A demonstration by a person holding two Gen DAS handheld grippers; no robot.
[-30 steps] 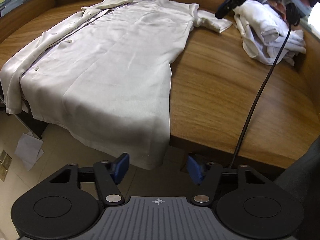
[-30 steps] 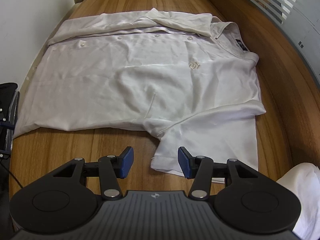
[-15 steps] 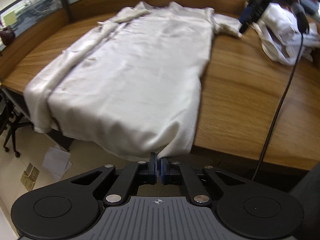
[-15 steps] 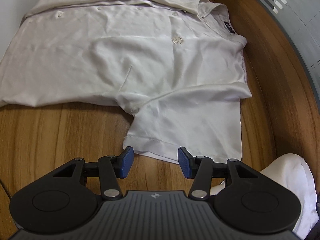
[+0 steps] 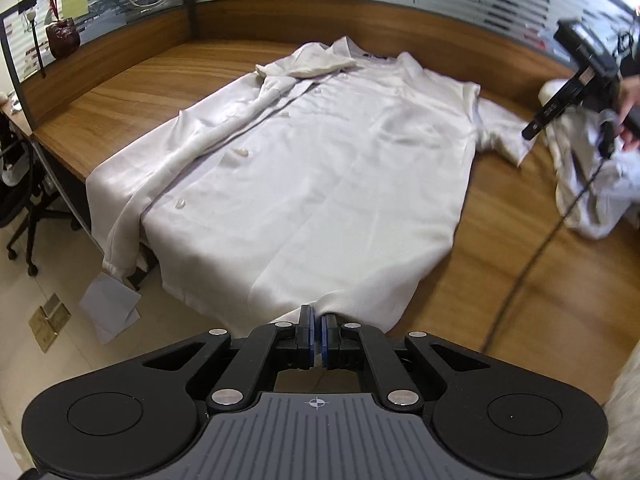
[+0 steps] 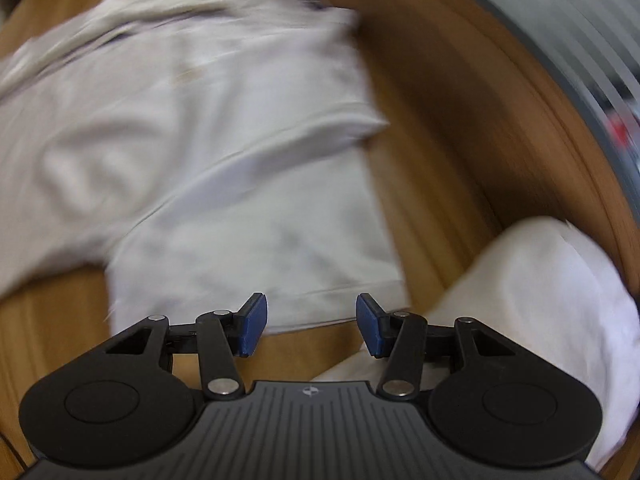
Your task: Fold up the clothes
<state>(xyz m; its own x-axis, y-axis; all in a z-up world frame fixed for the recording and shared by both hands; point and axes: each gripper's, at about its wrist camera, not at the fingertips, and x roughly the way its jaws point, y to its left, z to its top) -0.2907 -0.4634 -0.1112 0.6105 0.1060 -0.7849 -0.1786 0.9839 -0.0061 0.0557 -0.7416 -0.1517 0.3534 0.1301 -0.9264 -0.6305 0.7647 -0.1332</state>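
Note:
A cream short-sleeved button shirt (image 5: 320,168) lies spread front-up on the wooden desk (image 5: 520,280), collar at the far end, its hem hanging over the near edge. My left gripper (image 5: 317,334) is shut on the middle of that hem, lifting it slightly. In the blurred right wrist view the shirt (image 6: 200,152) fills the upper left, with its short sleeve (image 6: 260,264) reaching down to the fingers. My right gripper (image 6: 310,326) is open just over the sleeve's cuff edge, nothing pressed between its blue pads. The right gripper (image 5: 540,122) also shows at the far right of the left wrist view, over the sleeve.
A heap of white clothes (image 5: 592,184) lies at the desk's right end, white fabric (image 6: 520,304) close beside the right gripper. A black cable (image 5: 528,264) trails across the desk. A wooden partition (image 5: 360,20) rings the desk. Office chair (image 5: 24,200) and paper (image 5: 108,304) stand on the floor left.
My left gripper closed on the shirt's hem and rose with it. The right gripper swung toward the sleeve's cuff, staying open; its view is now blurred.

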